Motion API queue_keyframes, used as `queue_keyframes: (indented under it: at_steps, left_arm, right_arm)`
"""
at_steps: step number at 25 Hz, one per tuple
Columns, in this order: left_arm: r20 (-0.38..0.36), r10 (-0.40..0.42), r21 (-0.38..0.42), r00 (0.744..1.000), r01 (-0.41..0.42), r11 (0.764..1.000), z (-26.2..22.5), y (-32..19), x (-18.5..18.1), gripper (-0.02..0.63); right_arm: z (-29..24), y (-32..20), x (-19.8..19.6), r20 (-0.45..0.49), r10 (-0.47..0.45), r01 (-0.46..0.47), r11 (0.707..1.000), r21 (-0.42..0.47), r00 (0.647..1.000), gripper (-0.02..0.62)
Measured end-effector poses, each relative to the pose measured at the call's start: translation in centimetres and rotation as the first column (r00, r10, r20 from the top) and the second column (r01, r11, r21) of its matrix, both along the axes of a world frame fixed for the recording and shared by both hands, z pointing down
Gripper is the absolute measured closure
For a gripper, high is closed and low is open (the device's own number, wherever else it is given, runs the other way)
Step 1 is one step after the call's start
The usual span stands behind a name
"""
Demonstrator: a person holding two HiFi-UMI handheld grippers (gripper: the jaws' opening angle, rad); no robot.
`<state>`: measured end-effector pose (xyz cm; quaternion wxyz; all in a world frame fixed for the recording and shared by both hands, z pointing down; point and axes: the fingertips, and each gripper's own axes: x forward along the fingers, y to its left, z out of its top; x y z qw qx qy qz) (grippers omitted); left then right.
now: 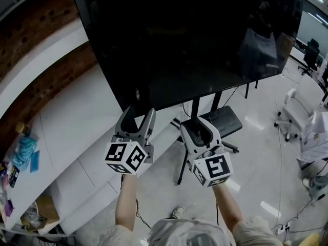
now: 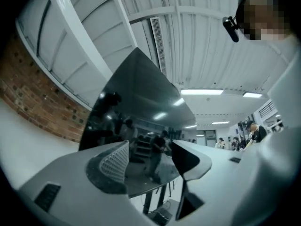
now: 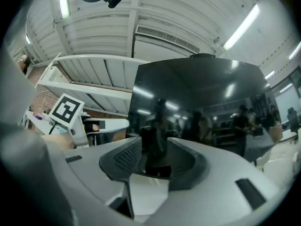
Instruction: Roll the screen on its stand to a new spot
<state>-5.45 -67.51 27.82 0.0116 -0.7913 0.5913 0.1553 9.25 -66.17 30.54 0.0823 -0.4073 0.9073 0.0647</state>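
Head view: the screen point(image 1: 195, 40) is a big black panel filling the upper middle and right of the frame. Its stand point(image 1: 195, 109) drops from the lower edge to a dark base on the pale floor point(image 1: 256, 158). My left tool point(image 1: 139, 118) sits at centre left, tips right at the screen's bottom edge, jaws spread. I cannot tell from here whether they touch it. My right tool point(image 1: 196, 126) is just right of it, in front of the stand's post, jaws also spread and empty. A white table point(image 1: 66, 132) runs down the left side below a brick wall point(image 1: 36, 24), with clutter at its lower left end. A white chair point(image 1: 292, 111) stands at the right edge.

Left gripper view: the left tool point(image 2: 150, 166) has its jaws apart, and neither pad presses on anything. The screen point(image 2: 136, 107) rises beyond them as a dark wedge in the middle of the frame, its lower edge showing across the gap. The stand point(image 2: 149, 202) shows at bottom centre. The brick wall point(image 2: 33, 102) is at the left and ceiling lights point(image 2: 202, 92) at centre right.

Right gripper view: the right tool point(image 3: 155, 161) is spread as well, with nothing pinched. The screen point(image 3: 202, 102) fills the middle and right, and its bottom edge is visible through the gap. The left tool's marker cube point(image 3: 66, 108) shows at centre left.
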Motion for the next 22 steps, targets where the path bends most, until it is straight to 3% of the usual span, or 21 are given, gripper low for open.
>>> queue_keyframes:
  at_steps: [5, 9, 14, 22]
  left_arm:
    - [0.041, -0.11, -0.021, 0.993, 0.111, 0.994, -0.1, -2.2, -8.3, 0.314]
    - [0.047, -0.115, -0.024, 0.992, 0.116, 0.993, -0.6, -4.5, -11.8, 0.303]
    - [0.026, -0.062, -0.024, 0.998, 0.062, 0.998, -0.7, -7.4, -13.5, 0.271]
    - [-0.011, 0.058, -0.039, 0.998, -0.059, 0.998, -0.3, -10.5, -12.8, 0.265]
  right_arm:
    - [0.3, -1.0, -5.4, 0.007, -0.066, 0.066, 0.998, -0.012, 0.998, 0.439]
    - [1.0, -1.4, -8.6, -0.004, -0.106, 0.106, 0.994, -0.032, 0.994, 0.439]
    - [2.1, -1.4, -10.5, -0.032, -0.123, 0.121, 0.991, -0.05, 0.992, 0.439]
    - [3.0, -1.6, -10.1, -0.057, -0.091, 0.087, 0.994, -0.062, 0.994, 0.439]
